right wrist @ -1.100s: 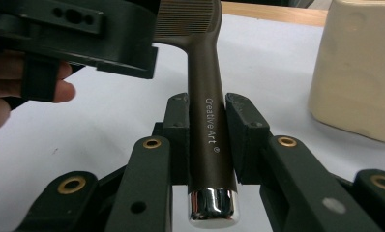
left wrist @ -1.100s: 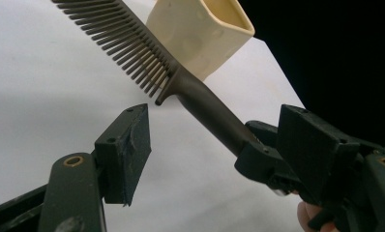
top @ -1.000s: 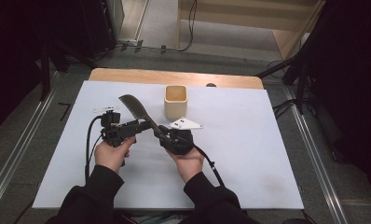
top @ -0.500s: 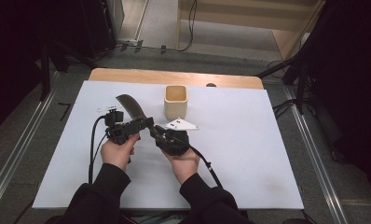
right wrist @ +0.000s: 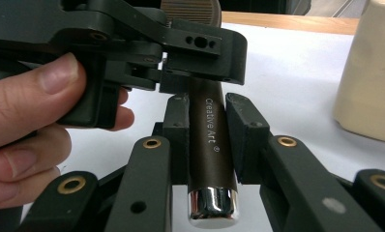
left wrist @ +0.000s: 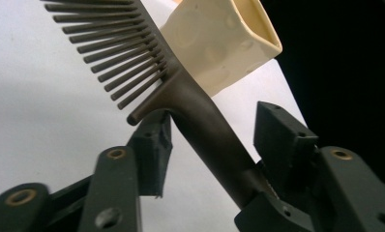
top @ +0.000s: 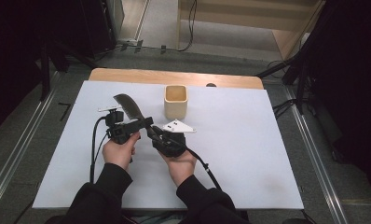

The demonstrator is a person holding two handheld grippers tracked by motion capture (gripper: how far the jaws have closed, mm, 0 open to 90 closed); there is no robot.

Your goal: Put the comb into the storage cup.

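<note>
We see the right gripper (right wrist: 207,140) clamped on the brown comb (left wrist: 200,121) handle above the white table (top: 267,154), its long axis running up-left; the left gripper (left wrist: 212,140), seemingly part-open, straddles the neck, nearer the teeth.

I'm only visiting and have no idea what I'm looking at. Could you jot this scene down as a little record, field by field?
Setting: white table top, person seated at its near edge
Tools: a hand-held two-jaw gripper in each hand
Held item: dark brown comb-like brush with a round handle marked "Creative Art"
Right gripper: shut on the handle near its chrome end cap
Left gripper: jaws either side of the handle just below the teeth, one pad touching, the other apart
Nearby: cream square cup, upright beyond the grippers
</note>
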